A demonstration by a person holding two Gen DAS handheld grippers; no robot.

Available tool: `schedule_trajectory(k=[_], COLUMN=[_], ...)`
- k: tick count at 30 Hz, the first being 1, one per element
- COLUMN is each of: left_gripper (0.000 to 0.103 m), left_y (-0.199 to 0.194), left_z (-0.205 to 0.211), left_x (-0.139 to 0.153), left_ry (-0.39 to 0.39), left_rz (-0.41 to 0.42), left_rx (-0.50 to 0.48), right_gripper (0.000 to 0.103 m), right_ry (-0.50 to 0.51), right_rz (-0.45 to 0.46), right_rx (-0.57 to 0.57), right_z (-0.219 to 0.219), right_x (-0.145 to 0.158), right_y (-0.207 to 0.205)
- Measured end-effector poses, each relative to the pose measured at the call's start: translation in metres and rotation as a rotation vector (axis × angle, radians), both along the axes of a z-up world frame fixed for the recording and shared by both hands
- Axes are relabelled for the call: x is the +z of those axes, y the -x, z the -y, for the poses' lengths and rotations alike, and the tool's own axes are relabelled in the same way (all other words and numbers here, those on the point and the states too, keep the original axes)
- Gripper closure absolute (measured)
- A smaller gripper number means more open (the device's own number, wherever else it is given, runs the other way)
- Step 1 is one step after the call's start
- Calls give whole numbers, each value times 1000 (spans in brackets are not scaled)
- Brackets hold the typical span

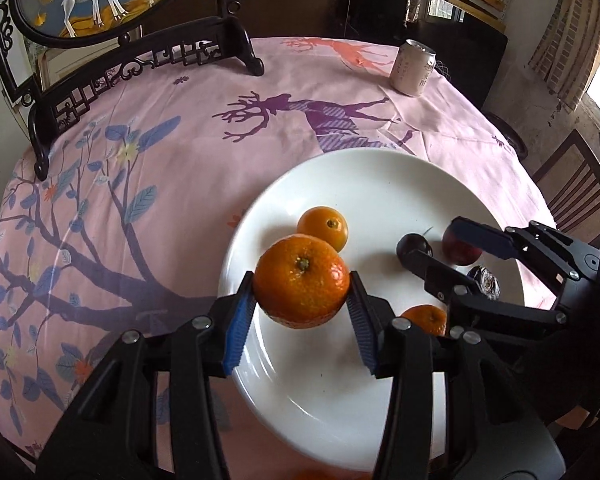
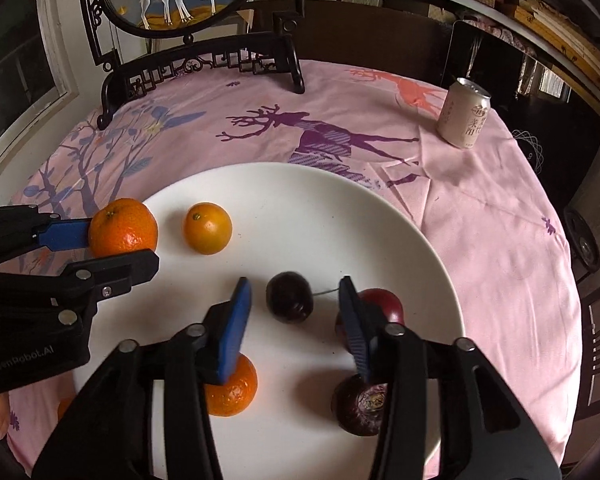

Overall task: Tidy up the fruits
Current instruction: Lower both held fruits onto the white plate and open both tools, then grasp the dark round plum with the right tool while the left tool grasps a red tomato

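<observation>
The left gripper (image 1: 302,304) clamps a large orange (image 1: 301,280) just above the white plate (image 1: 380,176); the right gripper (image 2: 296,320) stands released around a dark cherry (image 2: 289,297) — a drop-off, apparently. Next, lower and release the orange onto bare plate — already holding 2 oranges, a red plum (image 2: 384,302) and a dark purple fruit (image 2: 358,406).

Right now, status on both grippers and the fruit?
Left gripper shut on large orange, over white plate edge. Right gripper open, dark cherry loose between fingers. Path clear.
</observation>
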State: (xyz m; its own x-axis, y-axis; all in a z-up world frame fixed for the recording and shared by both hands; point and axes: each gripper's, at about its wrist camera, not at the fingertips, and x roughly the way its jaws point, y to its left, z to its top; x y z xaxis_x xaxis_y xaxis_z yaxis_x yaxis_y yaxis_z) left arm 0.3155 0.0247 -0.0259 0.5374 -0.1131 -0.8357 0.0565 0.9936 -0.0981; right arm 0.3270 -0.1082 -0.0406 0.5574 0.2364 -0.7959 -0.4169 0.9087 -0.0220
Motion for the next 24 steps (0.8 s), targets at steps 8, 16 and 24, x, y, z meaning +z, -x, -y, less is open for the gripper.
schedule_trajectory(k=[8, 16, 24], left_gripper=[27, 26, 26], left_y=[91, 195, 230], left_z=[-10, -9, -28], left_x=[52, 33, 4], left_ry=[-7, -28, -9], left_rz=[181, 220, 148], left_rx=[-4, 7, 35], right_gripper=[38, 33, 31], right_ry=[-16, -82, -71], right_rz=[90, 110, 82], right_rx=[-40, -62, -73], right_z=[41, 65, 61], right_x=[47, 41, 24], right_y=[94, 202, 220])
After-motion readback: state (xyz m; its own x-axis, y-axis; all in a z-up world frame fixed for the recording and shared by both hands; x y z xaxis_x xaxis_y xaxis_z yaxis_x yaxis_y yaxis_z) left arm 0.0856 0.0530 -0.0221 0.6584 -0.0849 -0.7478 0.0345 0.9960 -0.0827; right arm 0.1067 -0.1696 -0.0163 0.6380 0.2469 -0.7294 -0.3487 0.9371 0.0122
